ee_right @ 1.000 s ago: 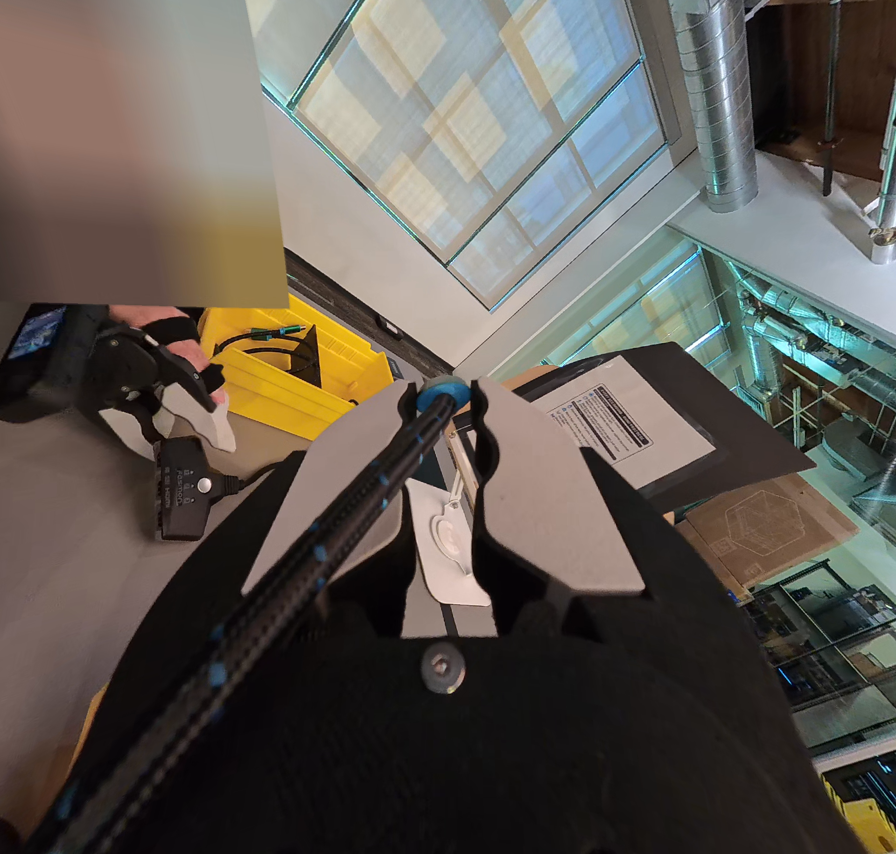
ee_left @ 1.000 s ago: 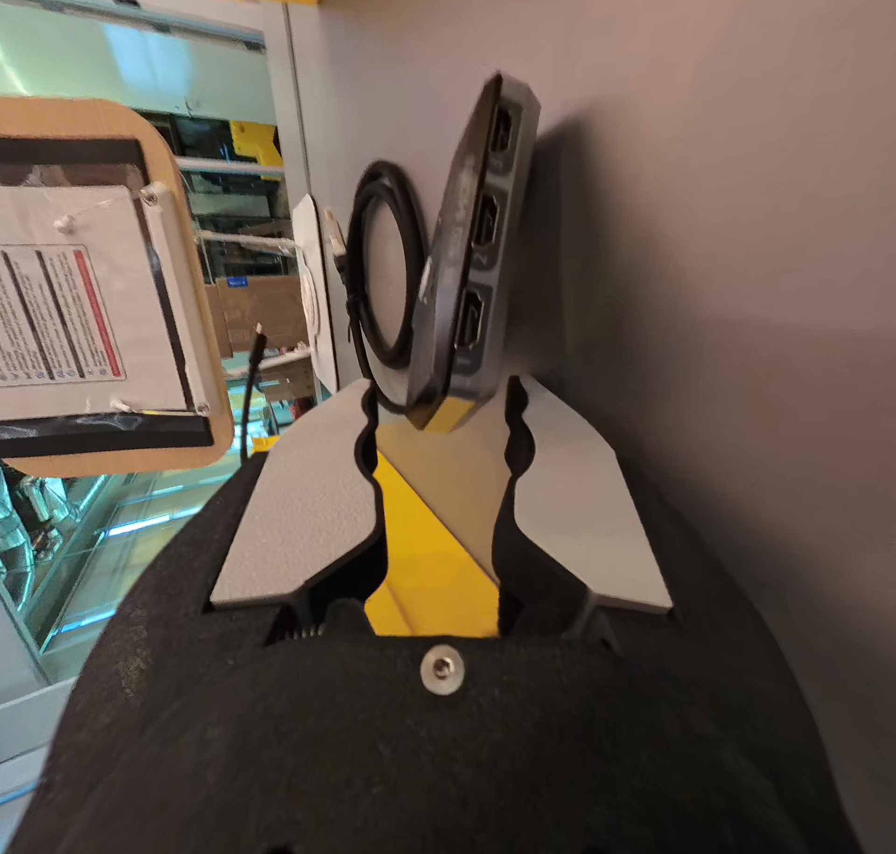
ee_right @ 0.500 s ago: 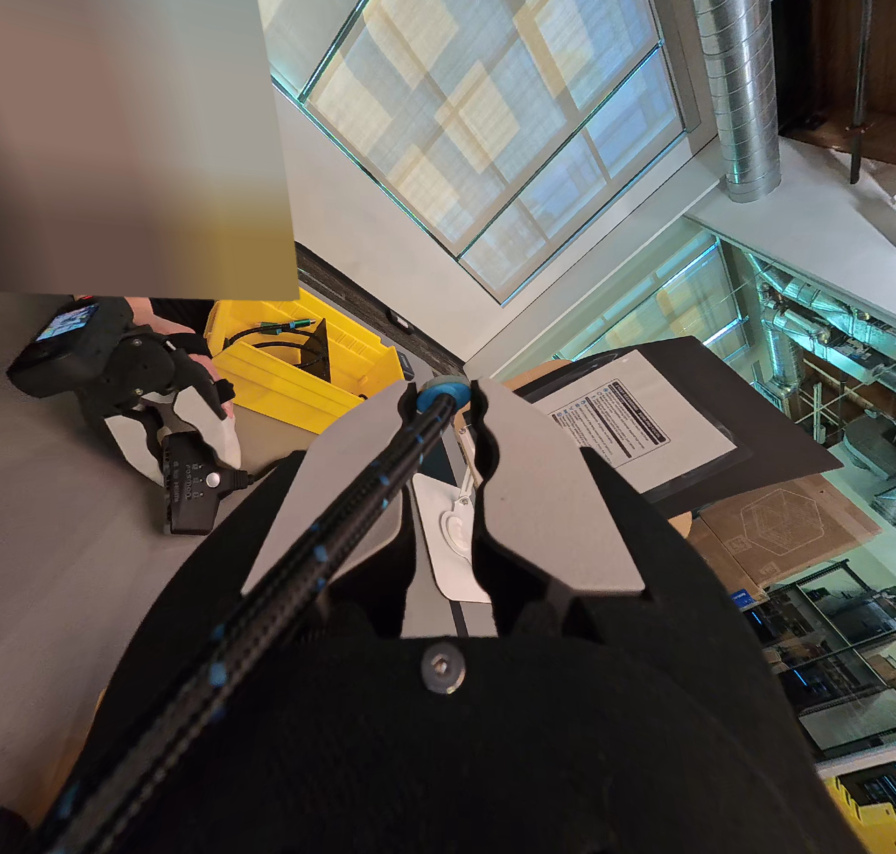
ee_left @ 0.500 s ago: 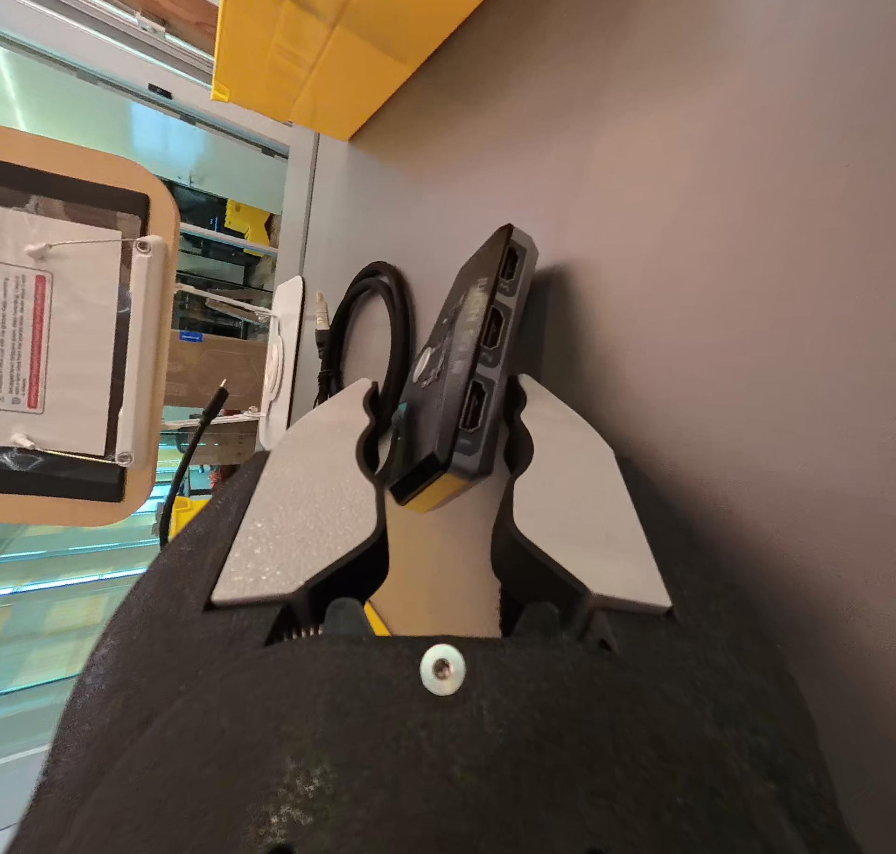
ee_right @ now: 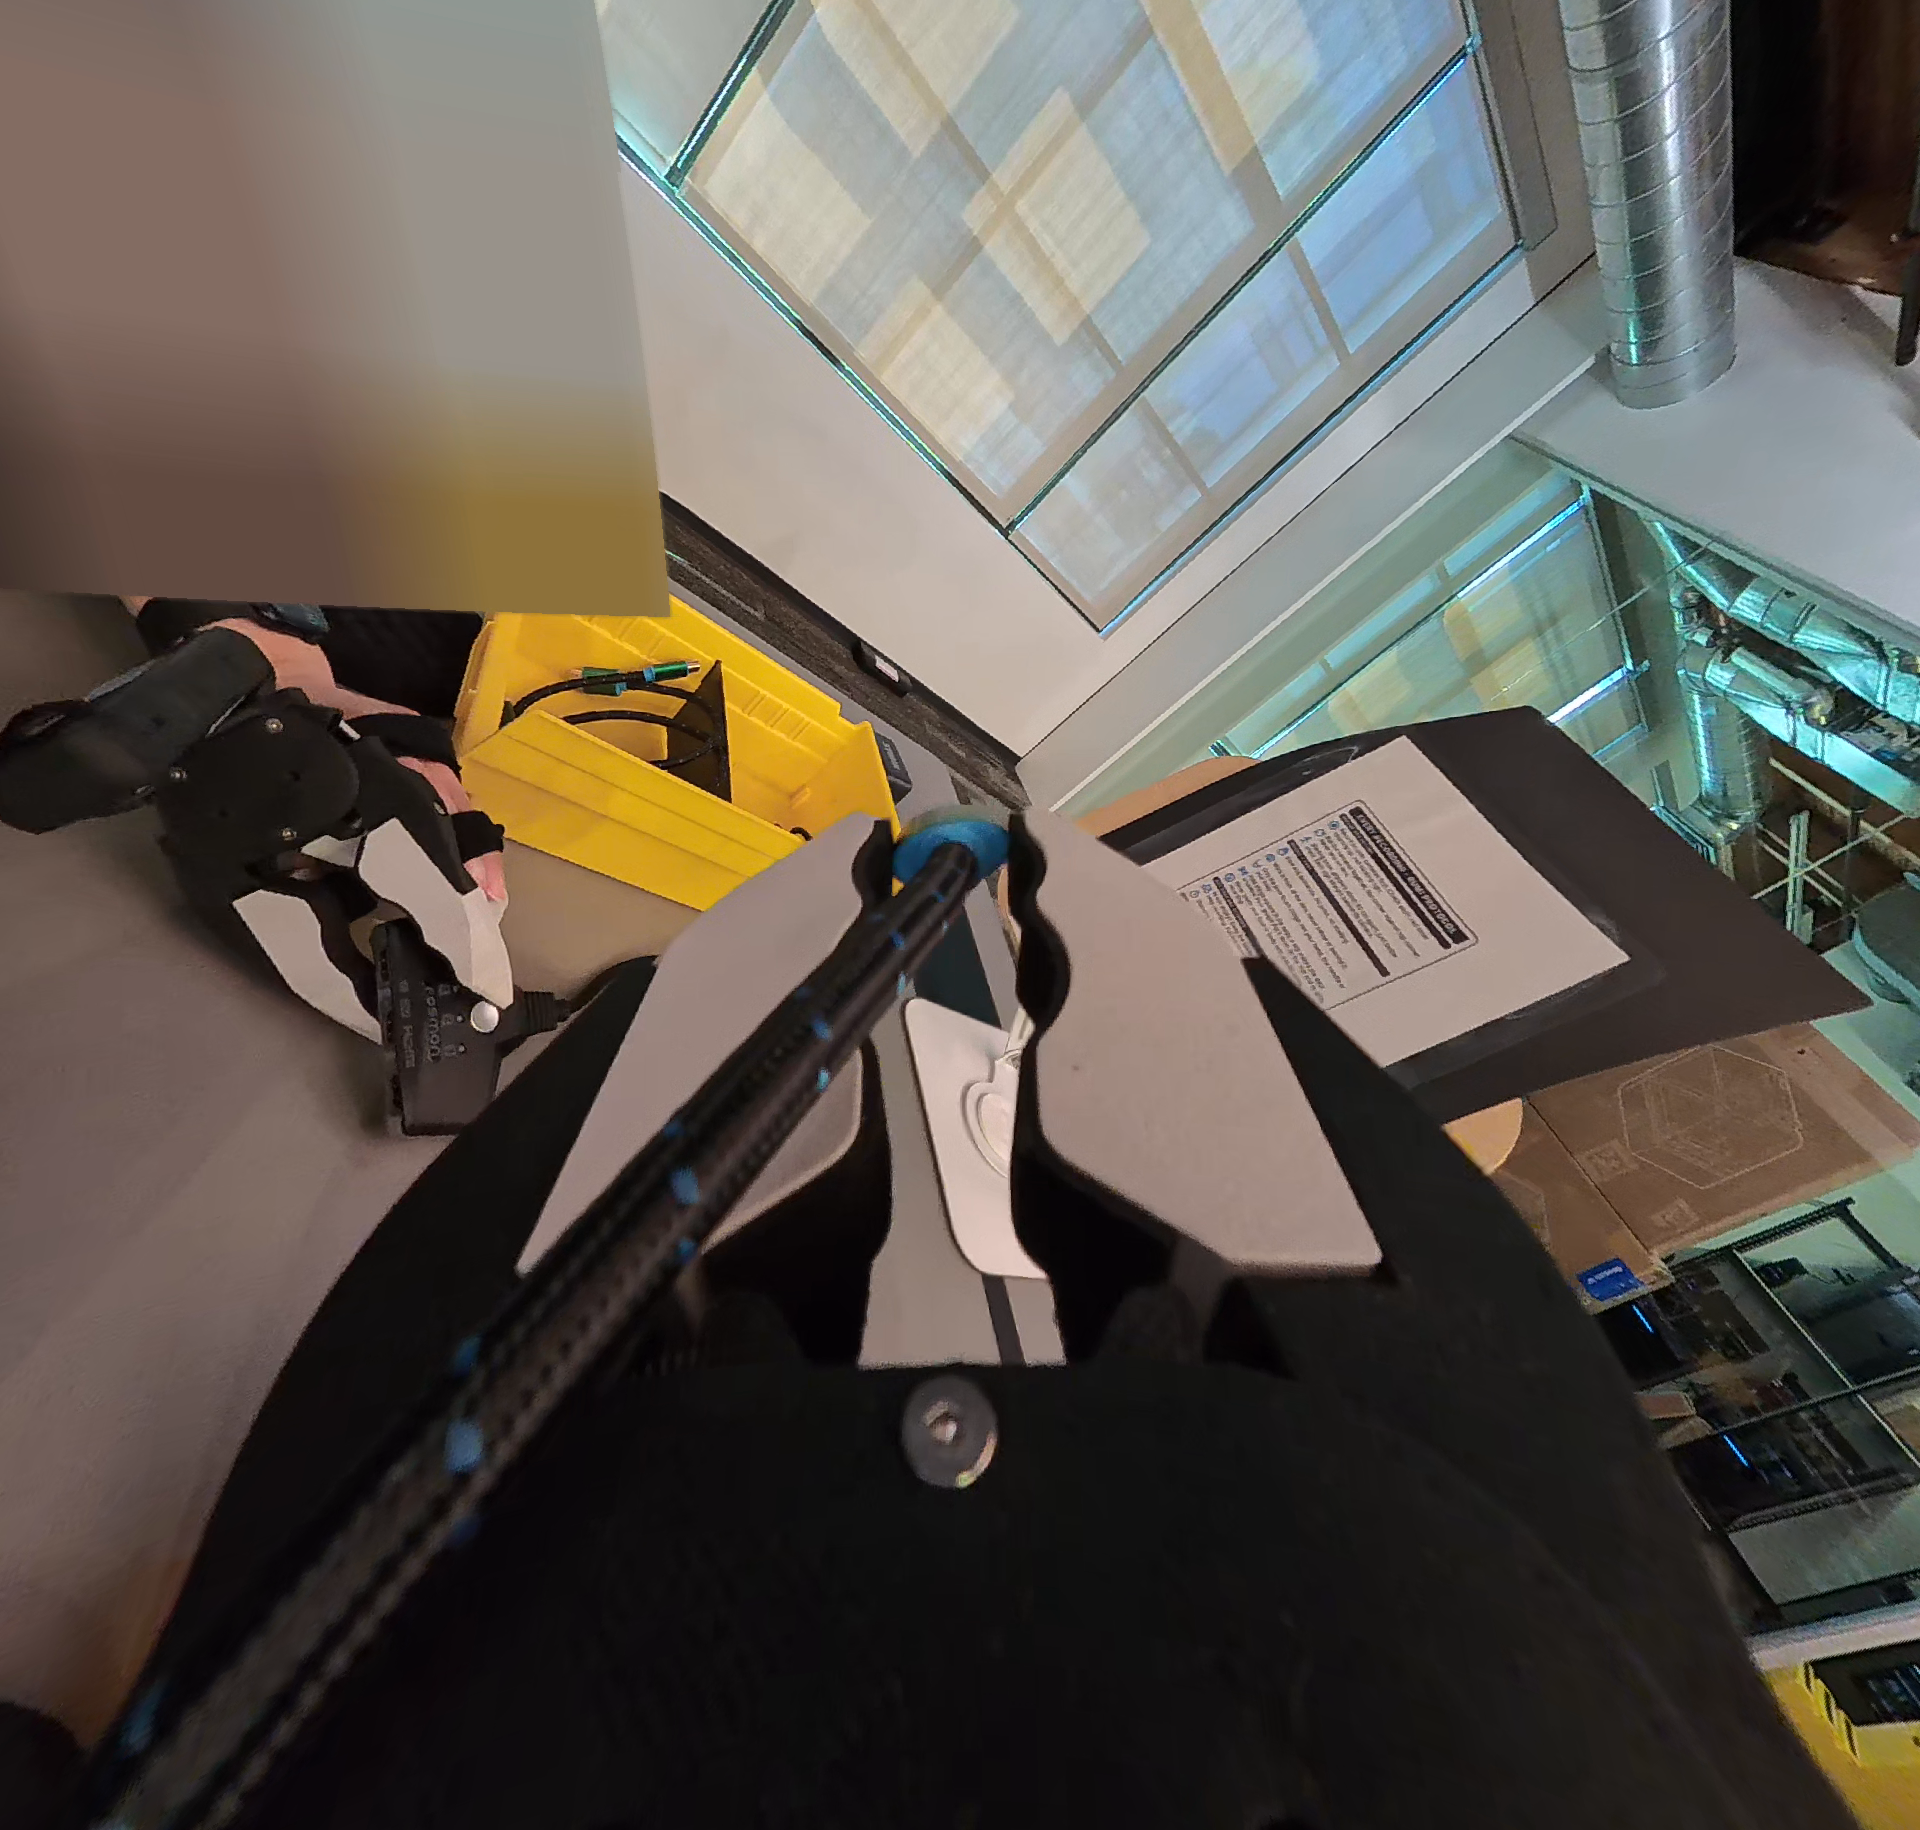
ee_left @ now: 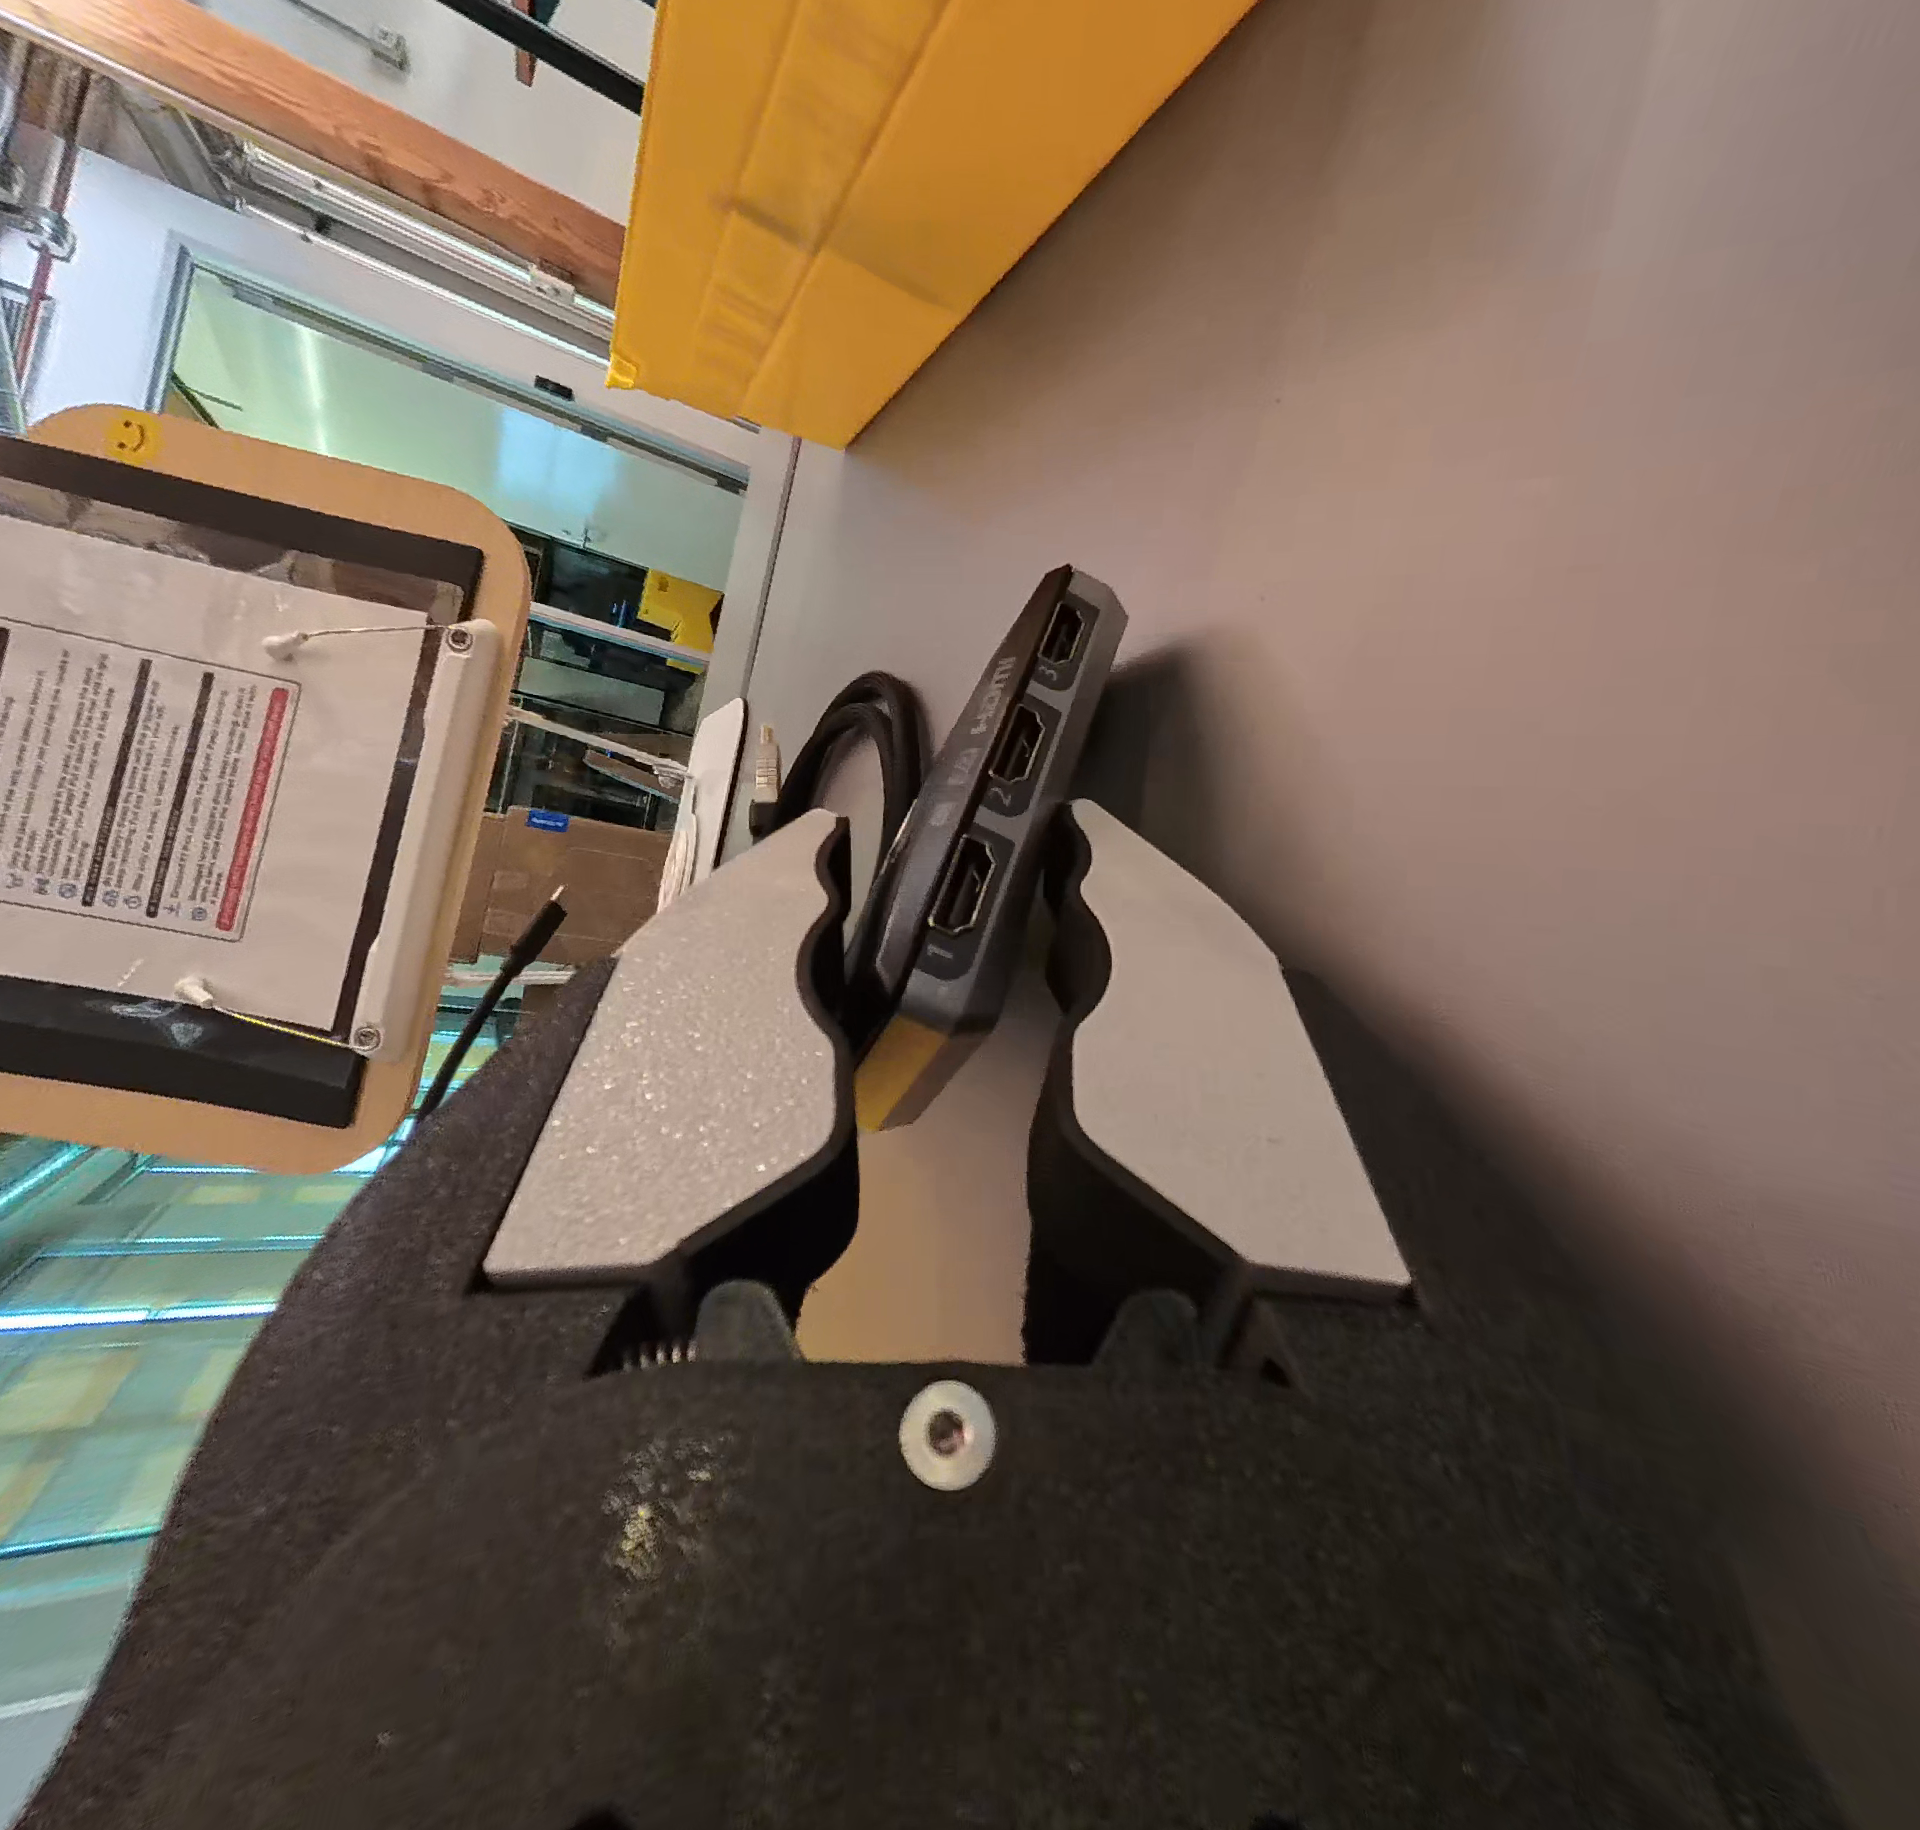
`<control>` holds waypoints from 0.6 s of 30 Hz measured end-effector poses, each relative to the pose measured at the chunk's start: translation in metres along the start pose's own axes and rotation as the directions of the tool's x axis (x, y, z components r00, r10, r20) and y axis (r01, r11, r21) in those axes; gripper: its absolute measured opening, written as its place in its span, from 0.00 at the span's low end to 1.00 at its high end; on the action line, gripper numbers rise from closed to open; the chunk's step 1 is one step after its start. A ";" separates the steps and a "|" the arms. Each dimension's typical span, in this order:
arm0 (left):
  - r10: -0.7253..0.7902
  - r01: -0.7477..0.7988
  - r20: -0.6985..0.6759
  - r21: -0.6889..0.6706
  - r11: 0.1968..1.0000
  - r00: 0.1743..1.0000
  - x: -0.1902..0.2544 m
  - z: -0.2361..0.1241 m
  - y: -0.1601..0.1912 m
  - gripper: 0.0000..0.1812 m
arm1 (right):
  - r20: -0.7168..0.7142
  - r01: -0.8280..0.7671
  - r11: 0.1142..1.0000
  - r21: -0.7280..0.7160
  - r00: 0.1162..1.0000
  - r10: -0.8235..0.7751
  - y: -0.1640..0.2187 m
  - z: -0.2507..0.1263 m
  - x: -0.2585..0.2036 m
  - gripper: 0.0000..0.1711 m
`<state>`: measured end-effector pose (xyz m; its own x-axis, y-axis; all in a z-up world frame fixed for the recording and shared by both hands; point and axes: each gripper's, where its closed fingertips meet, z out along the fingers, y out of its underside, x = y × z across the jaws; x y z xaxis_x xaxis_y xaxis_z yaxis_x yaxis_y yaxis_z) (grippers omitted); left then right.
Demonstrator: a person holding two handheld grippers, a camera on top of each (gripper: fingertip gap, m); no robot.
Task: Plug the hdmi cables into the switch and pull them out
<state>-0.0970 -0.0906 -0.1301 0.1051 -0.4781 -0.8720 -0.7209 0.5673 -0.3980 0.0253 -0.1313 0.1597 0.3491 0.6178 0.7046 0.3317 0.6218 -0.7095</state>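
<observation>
The left gripper (ee_left: 951, 907) straddles the HDMI switch (ee_left: 987, 824) on the grey table (ee_left: 1507, 637), jaws not yet clamped, while the right gripper (ee_right: 935, 845) pinches a braided cable (ee_right: 727, 1105); an unsteadied switch could slide during plugging into its 3 ports.

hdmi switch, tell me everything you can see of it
The switch is a slim dark grey box, plastic by its look, with a glossy black top face. One long edge carries three empty ports in a row. It stands tilted on edge on the grey table, its near end between the left gripper fingers, which bracket it. A black cable coils just behind it.
</observation>
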 end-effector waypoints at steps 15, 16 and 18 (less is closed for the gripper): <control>0.065 -0.067 -0.039 -0.045 0.997 0.997 0.004 0.003 0.002 0.15 | 0.043 -0.022 0.999 -0.024 0.999 0.023 0.006 0.011 -0.008 0.13; 0.066 -0.068 -0.041 -0.049 0.996 0.997 0.004 0.004 0.002 0.15 | 0.044 -0.026 0.999 -0.030 0.999 0.027 0.007 0.012 -0.008 0.13; 0.058 -0.062 -0.062 -0.060 0.996 0.996 0.003 0.005 0.000 0.15 | 0.048 -0.030 0.999 -0.034 0.998 0.031 0.009 0.013 -0.008 0.13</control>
<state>-0.0930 -0.0890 -0.1343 0.0205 -0.4850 -0.8743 -0.7656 0.5548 -0.3257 0.0138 -0.1244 0.1478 0.3169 0.6592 0.6819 0.3504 0.5867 -0.7301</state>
